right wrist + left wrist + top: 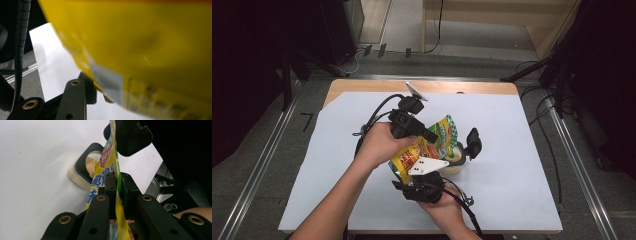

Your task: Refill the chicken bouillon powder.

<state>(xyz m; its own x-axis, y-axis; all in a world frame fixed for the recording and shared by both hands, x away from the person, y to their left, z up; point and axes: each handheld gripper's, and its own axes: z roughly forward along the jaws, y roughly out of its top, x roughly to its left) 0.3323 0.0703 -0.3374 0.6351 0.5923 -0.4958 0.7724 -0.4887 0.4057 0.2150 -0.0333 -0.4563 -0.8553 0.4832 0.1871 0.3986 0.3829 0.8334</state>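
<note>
The left claw [117,186] is clamped on the yellow pouch [110,167]: in the left gripper view the thin printed film is pinched flat between the two jaws, near one edge, so that the pouch can be steered from above. In the high view this claw [422,131] is seen reaching in from the left over the pouch [424,147], which is held tilted in the air rather than laid down.

The right claw [424,175] is brought up from below, at the pouch's lower end. In the right gripper view one jaw is seen lying against the blurred yellow film [150,50], but the other jaw is hidden, so whether this claw is pressed onto the pouch or merely set beside it cannot be told. A hold at both ends would be judged to keep the soft pack taut and its mouth aimed.

Just beyond the pouch, a small jar [85,171] with a black rim is stood upright on the white surface [512,150], with pale powder seen inside it. The pouch is held directly above and beside this jar [454,160], probably so that its contents can be poured in.
</note>
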